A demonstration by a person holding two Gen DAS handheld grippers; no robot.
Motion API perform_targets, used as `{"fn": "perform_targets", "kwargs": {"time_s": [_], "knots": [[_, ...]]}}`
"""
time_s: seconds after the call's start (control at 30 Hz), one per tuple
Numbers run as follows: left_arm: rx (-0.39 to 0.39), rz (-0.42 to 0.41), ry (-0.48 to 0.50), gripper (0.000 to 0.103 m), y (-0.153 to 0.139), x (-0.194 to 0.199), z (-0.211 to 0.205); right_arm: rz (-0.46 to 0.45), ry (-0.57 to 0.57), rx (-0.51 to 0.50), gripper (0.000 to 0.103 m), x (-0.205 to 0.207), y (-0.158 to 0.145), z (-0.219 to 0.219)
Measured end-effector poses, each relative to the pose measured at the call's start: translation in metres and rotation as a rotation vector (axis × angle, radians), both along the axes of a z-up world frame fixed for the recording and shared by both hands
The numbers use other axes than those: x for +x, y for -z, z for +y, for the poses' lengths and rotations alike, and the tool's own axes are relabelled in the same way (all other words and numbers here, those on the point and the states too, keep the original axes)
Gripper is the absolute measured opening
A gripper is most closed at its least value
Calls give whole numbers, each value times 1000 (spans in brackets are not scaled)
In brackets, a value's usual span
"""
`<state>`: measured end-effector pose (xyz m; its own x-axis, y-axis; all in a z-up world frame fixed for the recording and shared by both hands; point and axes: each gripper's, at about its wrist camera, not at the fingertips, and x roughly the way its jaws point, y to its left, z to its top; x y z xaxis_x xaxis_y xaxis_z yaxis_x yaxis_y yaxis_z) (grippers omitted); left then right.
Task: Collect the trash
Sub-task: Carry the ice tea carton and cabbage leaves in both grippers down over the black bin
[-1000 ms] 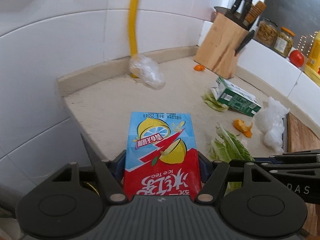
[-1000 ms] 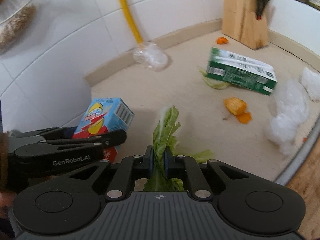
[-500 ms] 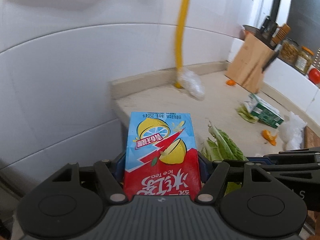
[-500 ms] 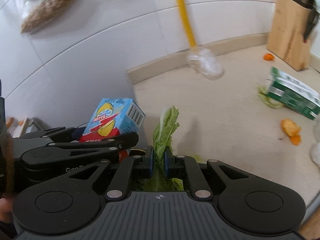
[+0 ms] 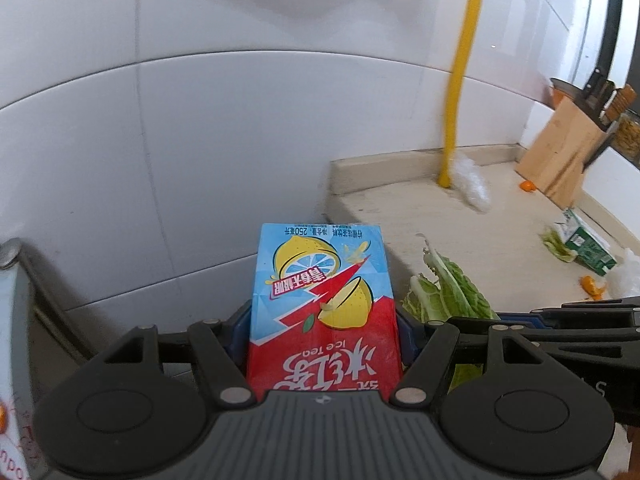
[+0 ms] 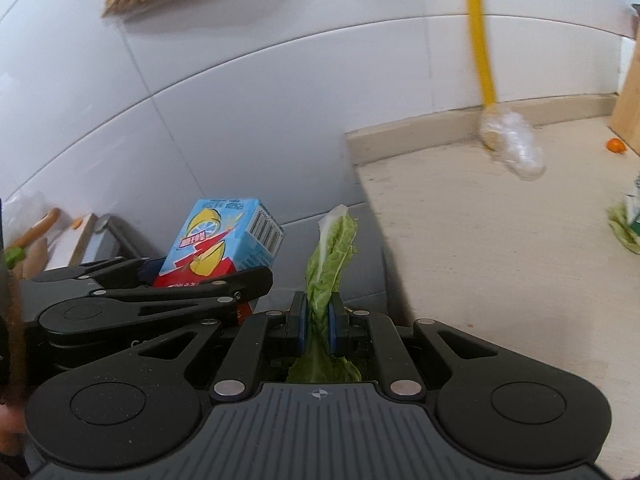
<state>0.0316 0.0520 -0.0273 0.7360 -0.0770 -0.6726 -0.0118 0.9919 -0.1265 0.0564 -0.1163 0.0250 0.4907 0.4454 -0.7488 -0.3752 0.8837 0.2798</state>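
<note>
1. The left gripper [image 5: 324,336] has its fingers clamped on the two sides of a carton [image 5: 320,300], an ice-tea box printed blue above and red below with lemons on it; the blue pads press against its side walls.
2. The right gripper [image 6: 318,320] has its fingers pinched nearly together on a leaf [image 6: 332,256], a green lettuce leaf whose pale stalk end stands up past the pads while the ragged end hangs below them.
3. Both grippers are held side by side, just beside each other. In the right wrist view the left gripper [image 6: 248,284] and the carton [image 6: 224,240] sit to the left of the leaf; in the left wrist view the leaf [image 5: 452,288] shows to the right of the carton.
4. Carton and leaf are both in the air, off the left end of the counter [image 5: 460,224], in front of the white tiled wall [image 5: 200,140].
5. On the counter, well apart from the grippers: a yellow pipe [image 5: 460,80] with a clear plastic wad [image 5: 472,184] at its foot, a knife block [image 5: 568,152], a green box [image 5: 588,244] lying on its side with a leaf scrap against it, and orange peel [image 5: 592,284].
</note>
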Motion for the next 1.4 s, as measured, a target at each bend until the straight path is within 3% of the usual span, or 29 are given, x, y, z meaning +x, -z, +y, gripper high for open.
{"fn": "perform_targets", "kwargs": {"time_s": [0.9, 1.4], "knots": [[-28, 76, -107, 61, 30, 0, 45, 49, -45, -36, 14, 6, 28, 49], [-30, 234, -294, 61, 105, 32, 40, 188, -76, -60, 14, 44, 96, 60]]}}
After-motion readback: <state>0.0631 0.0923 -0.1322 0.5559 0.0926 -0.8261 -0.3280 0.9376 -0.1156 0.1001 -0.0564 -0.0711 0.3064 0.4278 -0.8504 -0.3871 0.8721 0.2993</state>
